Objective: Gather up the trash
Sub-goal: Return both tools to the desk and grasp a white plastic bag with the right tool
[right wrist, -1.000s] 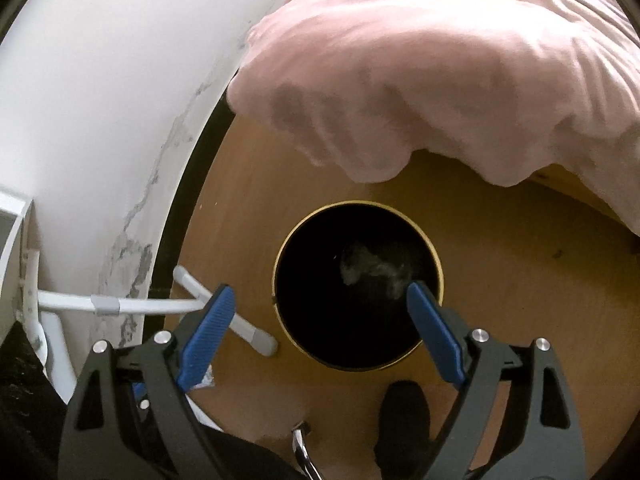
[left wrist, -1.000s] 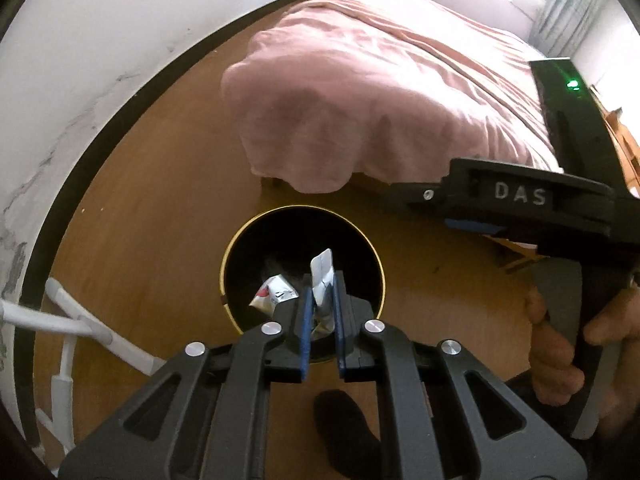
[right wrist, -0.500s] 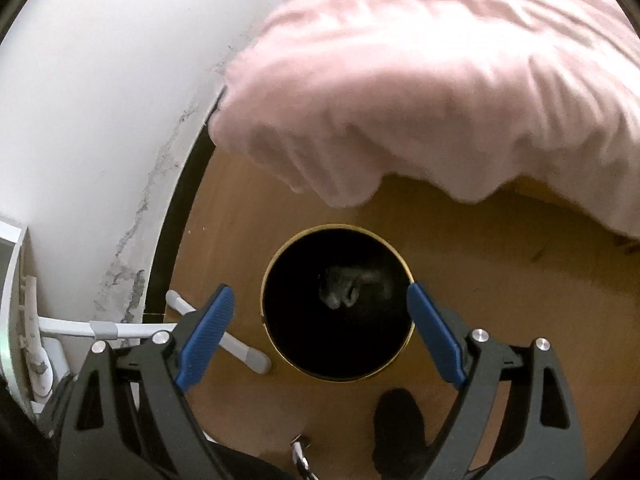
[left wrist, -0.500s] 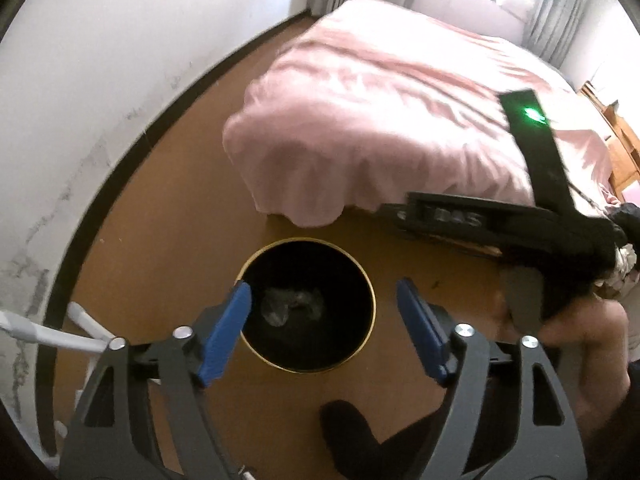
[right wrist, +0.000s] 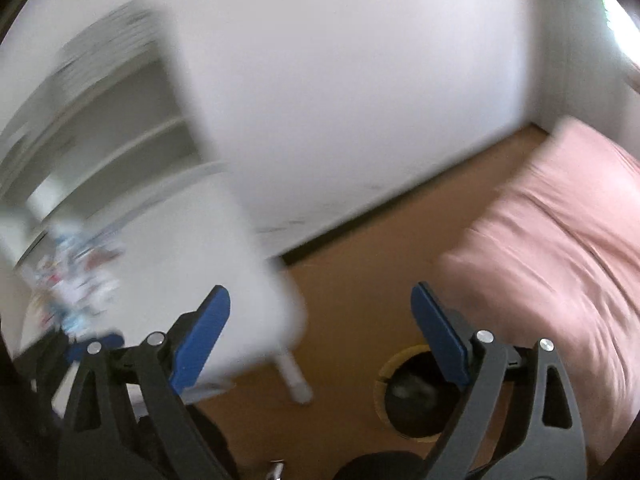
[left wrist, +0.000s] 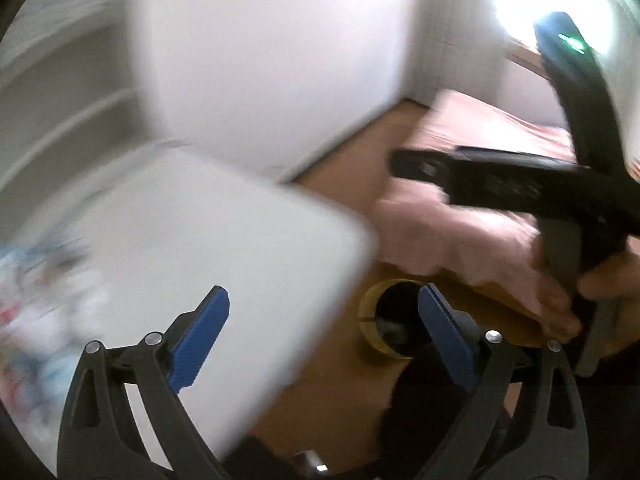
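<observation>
Smooth brown wood covers the floor (right wrist: 360, 280). The bed (right wrist: 560, 260) wears soft, wrinkled pink cloth. The bin (left wrist: 370, 312) shows a glossy gold rim around a matt black inside. The white tabletop (left wrist: 200, 240) looks smooth; each tool has matt black plastic arms and ribbed blue pads (right wrist: 200, 336).

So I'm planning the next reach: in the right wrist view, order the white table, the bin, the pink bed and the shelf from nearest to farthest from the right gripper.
From the right gripper:
1. White table, left; bin, lower right: too close to call.
2. Pink bed, right.
3. Shelf, upper left.
</observation>
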Tool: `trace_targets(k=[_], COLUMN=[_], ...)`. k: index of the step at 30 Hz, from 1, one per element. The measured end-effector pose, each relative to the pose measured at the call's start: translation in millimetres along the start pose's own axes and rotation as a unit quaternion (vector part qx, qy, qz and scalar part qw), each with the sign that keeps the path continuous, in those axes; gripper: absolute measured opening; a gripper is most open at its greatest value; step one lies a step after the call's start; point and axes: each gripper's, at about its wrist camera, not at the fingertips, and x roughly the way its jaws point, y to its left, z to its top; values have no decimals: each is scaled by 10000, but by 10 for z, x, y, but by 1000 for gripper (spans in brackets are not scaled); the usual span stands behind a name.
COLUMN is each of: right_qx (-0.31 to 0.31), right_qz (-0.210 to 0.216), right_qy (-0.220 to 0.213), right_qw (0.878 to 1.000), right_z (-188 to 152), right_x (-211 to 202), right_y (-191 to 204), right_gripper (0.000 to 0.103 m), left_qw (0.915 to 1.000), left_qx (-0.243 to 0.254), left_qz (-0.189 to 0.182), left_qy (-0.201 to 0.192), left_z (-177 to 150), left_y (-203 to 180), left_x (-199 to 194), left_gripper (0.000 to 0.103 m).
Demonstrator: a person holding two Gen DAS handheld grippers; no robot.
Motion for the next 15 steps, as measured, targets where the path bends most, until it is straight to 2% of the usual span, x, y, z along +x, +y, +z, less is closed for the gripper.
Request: trace_targets(k=[1, 2, 4, 6, 10, 13, 15], right_qx=[-164, -422, -722, -999, -1342, -1409, -1483], right_qz=[160, 395, 686, 967, 1245, 1319, 1205], right_qy=[36, 105, 185, 282, 521, 761, 927], right_qw=[9997, 9983, 9949, 9899, 9817, 9782, 9772], right_z=[23, 51, 56, 38, 2, -20, -21], right_x=[57, 154, 264, 389, 670, 961, 1197], right_y=[220, 570, 994, 1453, 2023, 2286, 2457], right_gripper=[88, 88, 88, 88, 88, 88, 88], left_qw=[9988, 9968, 9898, 9771, 9527, 9408, 9384], left_qx=[-254, -410, -711, -1101, -1956, -2164, -2291], left_qz=[409, 678, 1228, 1819, 2325, 2606, 2586], left_qy=[-68, -102, -105, -26, 91, 137, 97], left_z=[-107, -185, -382, -655, -1127, -1355, -1461], left_y=[344, 554, 981, 1453, 2095, 2332, 2483], left_x=[-180, -291, -495, -694, -953, -1073, -1133], left_gripper=[93, 93, 93, 93, 93, 93, 93])
